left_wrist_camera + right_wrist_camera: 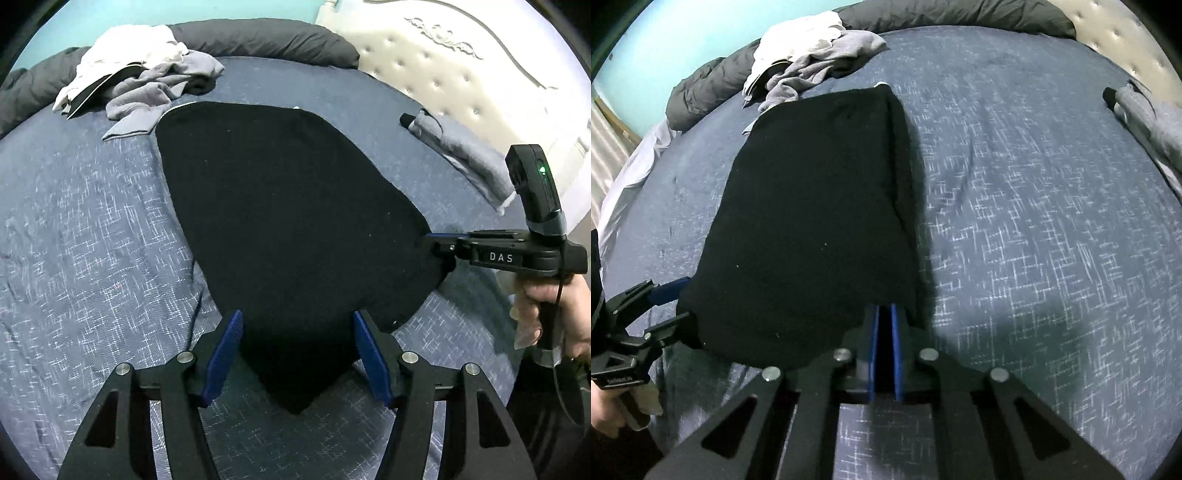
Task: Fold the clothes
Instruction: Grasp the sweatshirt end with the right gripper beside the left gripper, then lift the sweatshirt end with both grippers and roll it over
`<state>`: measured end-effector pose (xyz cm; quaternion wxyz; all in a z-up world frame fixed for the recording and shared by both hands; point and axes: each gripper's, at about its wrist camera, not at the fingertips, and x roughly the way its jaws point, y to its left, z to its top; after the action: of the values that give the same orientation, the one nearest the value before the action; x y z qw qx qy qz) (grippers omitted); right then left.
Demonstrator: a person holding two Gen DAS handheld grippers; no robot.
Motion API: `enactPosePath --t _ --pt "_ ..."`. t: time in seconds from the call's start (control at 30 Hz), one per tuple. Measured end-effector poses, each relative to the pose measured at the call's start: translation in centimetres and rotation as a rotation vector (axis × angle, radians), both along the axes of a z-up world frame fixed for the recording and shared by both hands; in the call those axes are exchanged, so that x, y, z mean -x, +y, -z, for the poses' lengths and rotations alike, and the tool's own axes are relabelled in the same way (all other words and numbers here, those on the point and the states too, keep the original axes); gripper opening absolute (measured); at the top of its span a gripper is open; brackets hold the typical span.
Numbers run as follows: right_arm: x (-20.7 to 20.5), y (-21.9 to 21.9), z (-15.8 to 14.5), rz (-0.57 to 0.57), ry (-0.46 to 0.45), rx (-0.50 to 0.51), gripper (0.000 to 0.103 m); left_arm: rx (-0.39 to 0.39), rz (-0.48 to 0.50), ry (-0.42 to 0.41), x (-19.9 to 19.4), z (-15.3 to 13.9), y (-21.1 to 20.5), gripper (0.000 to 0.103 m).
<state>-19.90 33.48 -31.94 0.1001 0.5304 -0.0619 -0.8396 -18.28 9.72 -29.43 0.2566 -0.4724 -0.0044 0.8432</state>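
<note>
A black garment [280, 206] lies flat on the blue patterned bedspread [92, 240]. My left gripper [298, 321] is open, and its blue pads [225, 354] straddle the garment's near corner without closing on it. My right gripper [430, 242], held by a hand at the right edge, is shut on the garment's right-hand corner. In the right wrist view the black garment [812, 206] runs away from my right gripper [884, 310], whose blue pads pinch the cloth's edge. The left gripper [677, 302] shows at the far left, open around the other corner.
A heap of white and grey clothes [140, 74] lies at the back left against a dark grey duvet roll [266, 37]. A folded grey garment [465, 155] sits at the right near the cream tufted headboard [443, 66]. Bare bedspread [1034, 221] stretches right of the garment.
</note>
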Motion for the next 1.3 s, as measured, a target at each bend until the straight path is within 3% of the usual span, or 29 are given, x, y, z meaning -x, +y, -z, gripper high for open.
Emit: enactPosePath --t 0.17,0.27,0.3,0.33,0.43,0.7,1.0,1.3 --pt "0.1 1.2 -1.4 0.053 -0.006 0.075 0.005 -0.083 -0.047 -0.031 0.5 -0.6 -1.4 0.067" --pt "0.4 2.2 -2.4 0.102 -0.011 0.095 0.020 -0.132 -0.107 -0.051 1.0 -0.9 -2.8 0.069" --pt "0.5 2.5 -2.8 0.120 -0.013 0.093 0.037 -0.143 -0.133 -0.059 1.2 -0.9 -3.3 0.072" --pt "0.5 2.8 -3.0 0.134 -0.014 0.095 0.046 -0.156 -0.156 -0.071 1.5 -0.9 -3.7 0.075" --pt "0.6 4.0 -2.7 0.157 -0.042 0.163 0.051 -0.207 -0.191 -0.126 2.2 -0.3 -4.4 0.080" --pt "1.2 3.2 -0.9 0.100 -0.100 0.253 0.063 -0.241 -0.194 -0.190 2.9 1.1 -3.4 0.086" --pt "2.7 2.4 1.6 0.030 -0.161 0.265 0.066 -0.304 -0.214 -0.246 3.7 2.1 -3.0 0.089" --pt "2.8 2.8 0.0 -0.010 -0.123 0.293 0.066 -0.328 -0.248 -0.256 4.2 2.4 -2.2 0.090"
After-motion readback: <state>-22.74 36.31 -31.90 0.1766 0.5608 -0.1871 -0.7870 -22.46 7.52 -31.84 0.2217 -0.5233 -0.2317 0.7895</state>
